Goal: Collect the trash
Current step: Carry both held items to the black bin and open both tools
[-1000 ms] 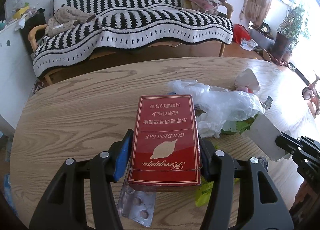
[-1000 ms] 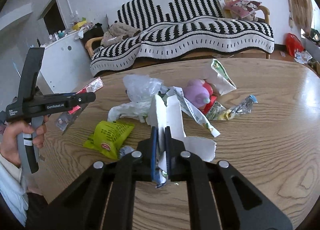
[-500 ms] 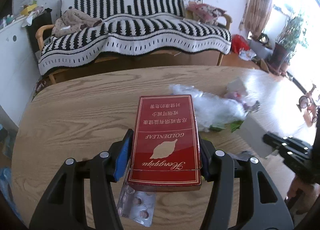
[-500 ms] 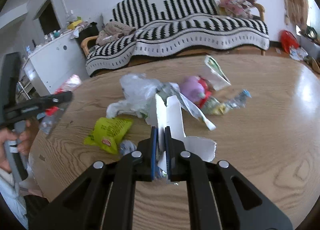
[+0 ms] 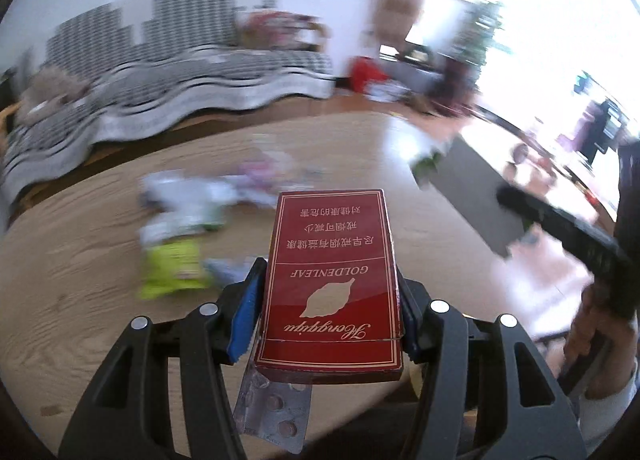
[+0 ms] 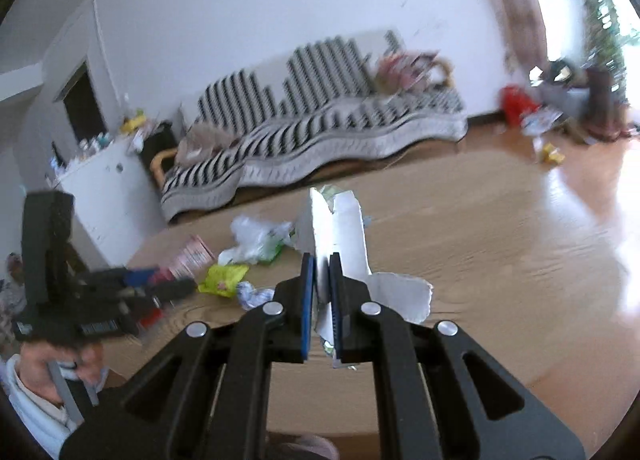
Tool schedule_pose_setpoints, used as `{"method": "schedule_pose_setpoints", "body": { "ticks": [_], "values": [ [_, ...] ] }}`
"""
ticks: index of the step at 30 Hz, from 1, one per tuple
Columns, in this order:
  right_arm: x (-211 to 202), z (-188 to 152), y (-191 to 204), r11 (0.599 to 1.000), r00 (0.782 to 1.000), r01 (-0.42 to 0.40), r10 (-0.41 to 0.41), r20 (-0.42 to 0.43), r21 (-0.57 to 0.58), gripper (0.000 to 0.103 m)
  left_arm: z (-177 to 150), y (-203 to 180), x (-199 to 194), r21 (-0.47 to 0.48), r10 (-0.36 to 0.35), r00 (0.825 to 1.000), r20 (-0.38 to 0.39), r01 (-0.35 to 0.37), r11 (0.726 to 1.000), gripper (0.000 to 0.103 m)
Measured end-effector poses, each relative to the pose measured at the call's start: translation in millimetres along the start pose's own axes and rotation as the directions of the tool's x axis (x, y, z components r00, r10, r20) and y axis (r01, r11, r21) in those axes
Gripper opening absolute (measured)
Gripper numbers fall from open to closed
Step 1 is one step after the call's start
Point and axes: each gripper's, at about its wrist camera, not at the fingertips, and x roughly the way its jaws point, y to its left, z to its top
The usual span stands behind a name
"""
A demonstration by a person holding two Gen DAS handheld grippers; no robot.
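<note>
My left gripper point(image 5: 329, 292) is shut on a red cigarette box point(image 5: 332, 276), with a silver pill blister pack point(image 5: 276, 412) hanging under it. It is held above the near edge of the wooden table point(image 5: 80, 292). My right gripper point(image 6: 320, 284) is shut on a torn piece of white cardboard point(image 6: 344, 236), lifted over the table point(image 6: 500, 244). In the right wrist view the left gripper point(image 6: 132, 292) shows at far left. More trash lies on the table: a yellow-green wrapper point(image 6: 224, 278), a white plastic bag point(image 6: 256, 236) and a crumpled wrapper point(image 6: 252, 294).
A striped sofa point(image 6: 320, 120) stands behind the table. A white cabinet point(image 6: 104, 188) is at the left. Red bags and clutter point(image 6: 520, 104) lie on the floor by potted plants point(image 6: 600, 20). Both views are motion-blurred.
Both grippers have pulled back and swung right, still holding their loads. The trash pile now sits further away and to the left in both views.
</note>
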Motion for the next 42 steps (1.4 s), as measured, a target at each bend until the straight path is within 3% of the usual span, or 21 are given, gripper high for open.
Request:
{"method": "schedule_pose_setpoints", "body": {
  "ticks": [3, 6, 9, 13, 15, 18, 20, 27, 30, 32, 33, 34, 36, 37, 39, 40, 42],
  "values": [
    [-48, -14, -37, 0.996, 0.997, 0.082, -0.082, 0.013, 0.039, 0.008, -12, -65, 15, 0.077, -0.100, 0.993, -0.056, 0.104, 0.992, 0.056],
    [-78, -43, -72, 0.983, 0.988, 0.157, -0.157, -0.014, 0.091, 0.008, -36, -132, 51, 0.137, -0.195, 0.965, -0.178, 0.221, 0.966, 0.056],
    [-97, -90, -112, 0.959, 0.972, 0.229, -0.217, -0.085, 0.169, 0.008, -57, -174, 84, 0.159, -0.230, 0.935, -0.271, 0.279, 0.947, 0.056],
    [-84, -175, -173, 0.896, 0.933, 0.324, -0.250, -0.261, 0.303, 0.008, -104, -210, 155, 0.129, -0.244, 0.851, -0.466, 0.338, 0.932, 0.056],
    [-74, -213, -198, 0.862, 0.913, 0.353, -0.233, -0.335, 0.364, 0.008, -122, -218, 186, 0.063, -0.278, 0.793, -0.542, 0.369, 0.927, 0.056],
    [-66, -236, -212, 0.847, 0.897, 0.370, -0.219, -0.383, 0.383, 0.008, -135, -224, 208, 0.005, -0.308, 0.750, -0.585, 0.383, 0.924, 0.056],
    [-64, -244, -215, 0.846, 0.895, 0.367, -0.208, -0.394, 0.387, 0.008, -135, -222, 215, -0.024, -0.327, 0.739, -0.590, 0.388, 0.921, 0.056],
    [-56, -253, -223, 0.848, 0.894, 0.356, -0.188, -0.406, 0.392, 0.008, -140, -207, 219, -0.034, -0.334, 0.734, -0.592, 0.391, 0.920, 0.056],
    [-48, -250, -223, 0.849, 0.890, 0.358, -0.185, -0.416, 0.388, 0.009, -145, -222, 219, -0.019, -0.330, 0.735, -0.592, 0.397, 0.918, 0.057],
    [-42, -246, -227, 0.843, 0.887, 0.365, -0.186, -0.423, 0.394, 0.012, -147, -224, 219, -0.002, -0.321, 0.738, -0.594, 0.397, 0.918, 0.066],
    [-43, -246, -229, 0.835, 0.889, 0.364, -0.178, -0.423, 0.412, 0.018, -149, -229, 220, -0.002, -0.320, 0.739, -0.593, 0.396, 0.918, 0.085],
    [-44, -246, -233, 0.826, 0.889, 0.368, -0.179, -0.421, 0.428, 0.023, -150, -228, 220, -0.004, -0.316, 0.746, -0.586, 0.388, 0.922, 0.095],
    [-48, -244, -237, 0.806, 0.890, 0.389, -0.203, -0.409, 0.445, 0.076, -150, -227, 219, 0.000, -0.308, 0.753, -0.581, 0.379, 0.925, 0.095],
    [-52, -243, -240, 0.799, 0.891, 0.397, -0.218, -0.399, 0.451, 0.082, -150, -226, 219, 0.001, -0.304, 0.751, -0.586, 0.376, 0.927, 0.097],
    [-63, -237, -244, 0.789, 0.897, 0.402, -0.239, -0.371, 0.465, 0.088, -146, -225, 215, 0.011, -0.288, 0.767, -0.573, 0.358, 0.934, 0.097],
    [-67, -235, -247, 0.785, 0.900, 0.402, -0.244, -0.362, 0.471, 0.095, -140, -224, 208, 0.017, -0.296, 0.785, -0.544, 0.363, 0.932, 0.097],
    [-76, -229, -249, 0.768, 0.890, 0.438, -0.297, -0.347, 0.467, 0.097, -124, -223, 188, 0.033, -0.312, 0.817, -0.485, 0.374, 0.927, 0.097]
  ]
}}
